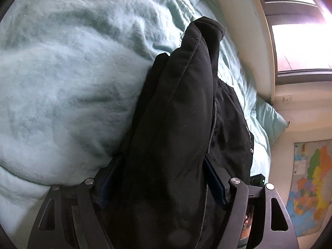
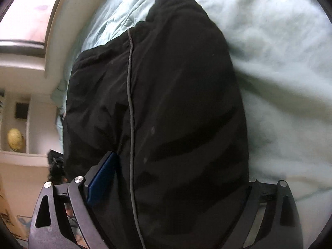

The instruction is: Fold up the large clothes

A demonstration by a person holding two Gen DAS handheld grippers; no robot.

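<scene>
Both of your hand-held grippers, left (image 1: 164, 178) and right (image 2: 172, 178), are clamped on the black garment (image 2: 176, 103). It runs lengthwise from frame bottom to top, draped over the teal bed (image 1: 62, 83); neither is nearer.

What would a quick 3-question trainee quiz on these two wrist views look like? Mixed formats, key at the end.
1. True or false: both sets of tongs are closed on the black garment.
2. Multiple choice: the garment is held above A) a wooden floor B) a pale teal bed cover C) a glass desk.
3. Short answer: what hangs on the wall at the lower right of the left wrist view?

Key
1. True. The left tongs and the right tongs each have black fabric bunched between their blue pads.
2. B.
3. A coloured map.
</scene>
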